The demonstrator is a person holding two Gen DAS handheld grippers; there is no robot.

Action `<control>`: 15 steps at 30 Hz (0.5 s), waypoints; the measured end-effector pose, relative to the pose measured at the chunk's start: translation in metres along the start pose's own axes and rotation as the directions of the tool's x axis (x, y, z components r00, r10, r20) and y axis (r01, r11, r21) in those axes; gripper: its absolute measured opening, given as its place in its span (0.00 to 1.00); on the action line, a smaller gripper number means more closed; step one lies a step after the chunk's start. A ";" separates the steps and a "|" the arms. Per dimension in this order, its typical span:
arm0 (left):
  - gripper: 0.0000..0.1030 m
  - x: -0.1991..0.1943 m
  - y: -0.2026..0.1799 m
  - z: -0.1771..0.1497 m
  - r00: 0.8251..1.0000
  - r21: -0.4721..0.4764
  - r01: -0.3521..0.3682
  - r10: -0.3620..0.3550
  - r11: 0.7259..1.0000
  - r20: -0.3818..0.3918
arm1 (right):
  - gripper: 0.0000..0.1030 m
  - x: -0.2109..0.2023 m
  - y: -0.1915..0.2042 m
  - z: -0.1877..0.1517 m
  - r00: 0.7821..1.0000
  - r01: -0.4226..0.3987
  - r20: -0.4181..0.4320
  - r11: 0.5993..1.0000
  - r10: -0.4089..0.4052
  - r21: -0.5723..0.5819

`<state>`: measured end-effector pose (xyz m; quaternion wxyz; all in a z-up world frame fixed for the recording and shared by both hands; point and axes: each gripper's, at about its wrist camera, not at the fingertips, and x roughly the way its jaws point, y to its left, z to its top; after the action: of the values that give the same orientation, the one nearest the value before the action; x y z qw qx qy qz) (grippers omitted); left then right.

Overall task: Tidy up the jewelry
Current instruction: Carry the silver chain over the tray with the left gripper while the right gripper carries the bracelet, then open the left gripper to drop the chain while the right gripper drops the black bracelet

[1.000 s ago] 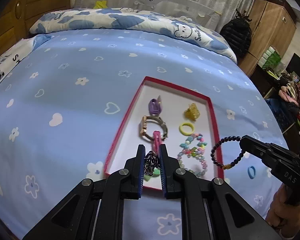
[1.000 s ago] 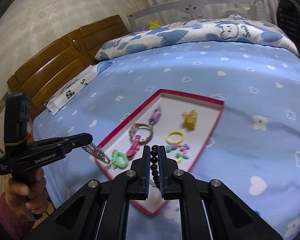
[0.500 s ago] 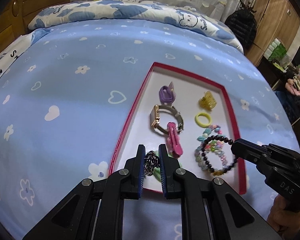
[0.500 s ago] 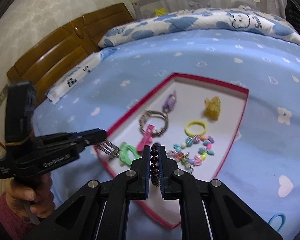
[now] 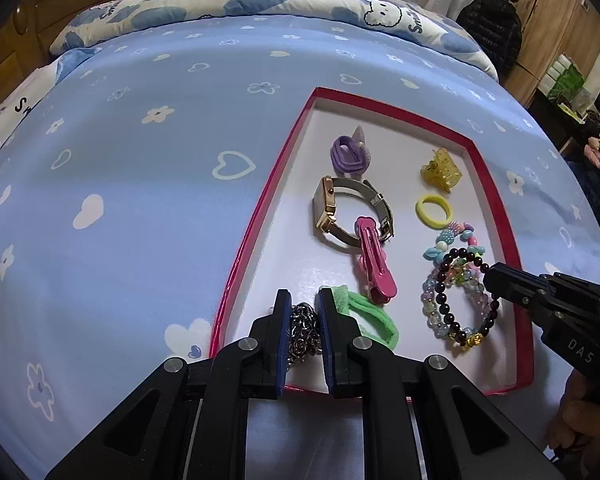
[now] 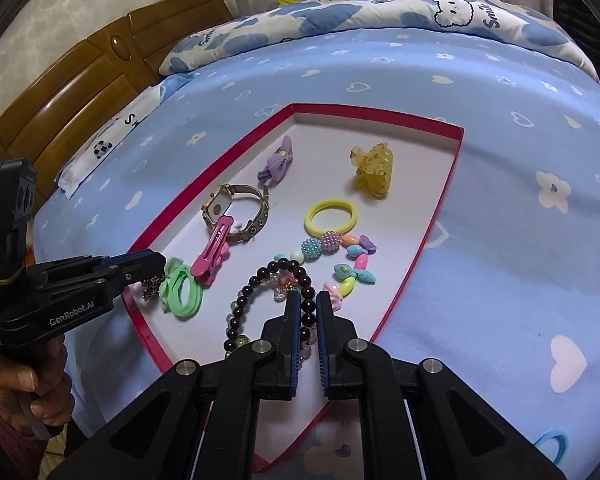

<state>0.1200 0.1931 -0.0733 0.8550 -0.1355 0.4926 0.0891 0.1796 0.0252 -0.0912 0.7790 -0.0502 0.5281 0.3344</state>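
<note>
Two pieces: a metal chain [image 5: 303, 330] and a dark bead bracelet [image 6: 278, 292] are being lowered into the red tray [image 5: 496, 196].
Left gripper [image 5: 305, 312]: jaws are being pinched on the chain.
Right gripper [image 6: 309, 314]: jaws are being pinched on the bracelet.
Progress: most pieces are judged already trayed; a blue hair tie [image 6: 552, 442] is being left on the bedsheet [image 5: 140, 160].

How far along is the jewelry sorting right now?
Mostly done: the watch, pink clip, yellow claw clip and hair ties already lie in the red tray. In hand: the left gripper holds a metal chain and the right gripper a dark bead bracelet, both over the tray. Left: releasing both, plus a blue hair tie on the bedsheet.
</note>
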 end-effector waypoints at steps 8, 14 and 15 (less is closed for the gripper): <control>0.17 0.002 0.000 -0.001 1.000 -0.004 -0.003 0.003 1.000 -0.001 | 0.11 0.004 -0.003 0.001 1.000 -0.008 -0.010 1.000 0.008 0.016; 0.25 0.000 0.001 -0.003 1.000 -0.012 0.000 0.000 1.000 0.002 | 0.15 0.002 -0.004 0.001 0.999 -0.033 0.000 0.999 0.033 0.032; 0.31 -0.001 0.001 -0.003 1.000 -0.013 0.001 -0.001 1.000 0.004 | 0.17 0.001 -0.004 0.000 0.999 -0.040 0.006 0.999 0.040 0.035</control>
<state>0.1166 0.1933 -0.0738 0.8552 -0.1413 0.4901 0.0922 0.1825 0.0225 -0.0928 0.7742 -0.0250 0.5329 0.3407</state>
